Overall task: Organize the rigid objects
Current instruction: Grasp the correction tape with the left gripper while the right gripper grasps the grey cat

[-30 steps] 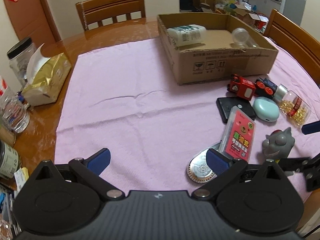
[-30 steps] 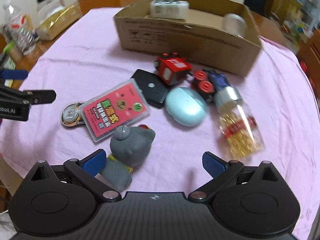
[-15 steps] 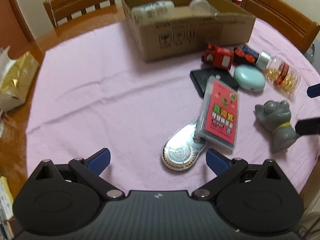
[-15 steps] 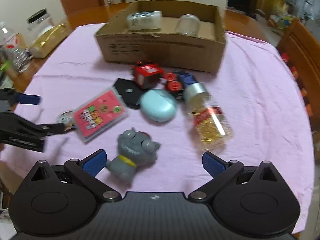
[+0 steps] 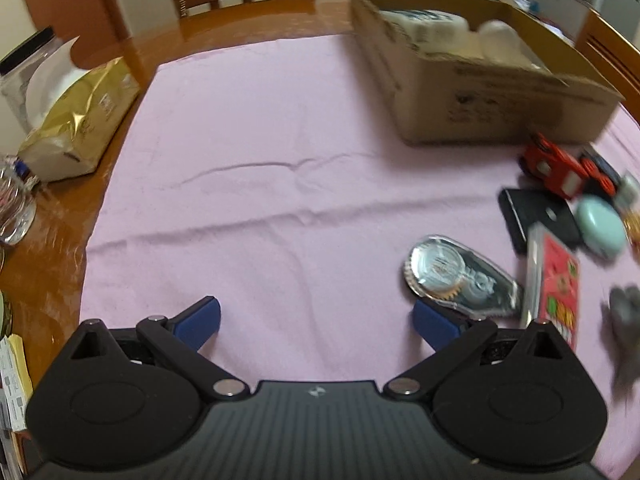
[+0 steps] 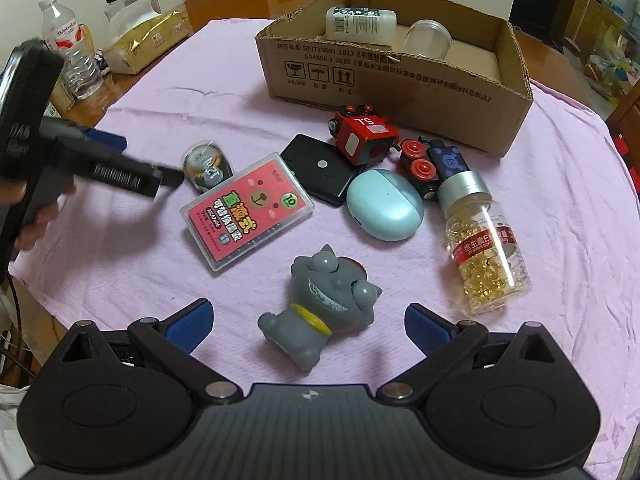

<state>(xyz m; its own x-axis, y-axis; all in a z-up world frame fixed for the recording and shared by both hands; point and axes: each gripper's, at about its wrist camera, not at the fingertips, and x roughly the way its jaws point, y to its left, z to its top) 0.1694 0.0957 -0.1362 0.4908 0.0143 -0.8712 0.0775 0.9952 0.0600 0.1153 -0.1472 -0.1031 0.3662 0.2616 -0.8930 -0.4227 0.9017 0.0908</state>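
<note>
A pink cloth [image 5: 260, 168] lies bare toward its left edge. The box [image 6: 400, 76] sits at the far edge, toys before it. Both grippers, left [image 5: 316, 320] and right [image 6: 308, 320], gape empty; the cat [image 6: 324, 304] lies between the right's fingers.

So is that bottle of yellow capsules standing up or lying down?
Lying down: the capsule bottle rests on its side on the pink cloth, silver cap towards the box.

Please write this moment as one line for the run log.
left hand-held gripper: open, empty | right hand-held gripper: open, before grey cat toy | cardboard box: two containers inside
</note>
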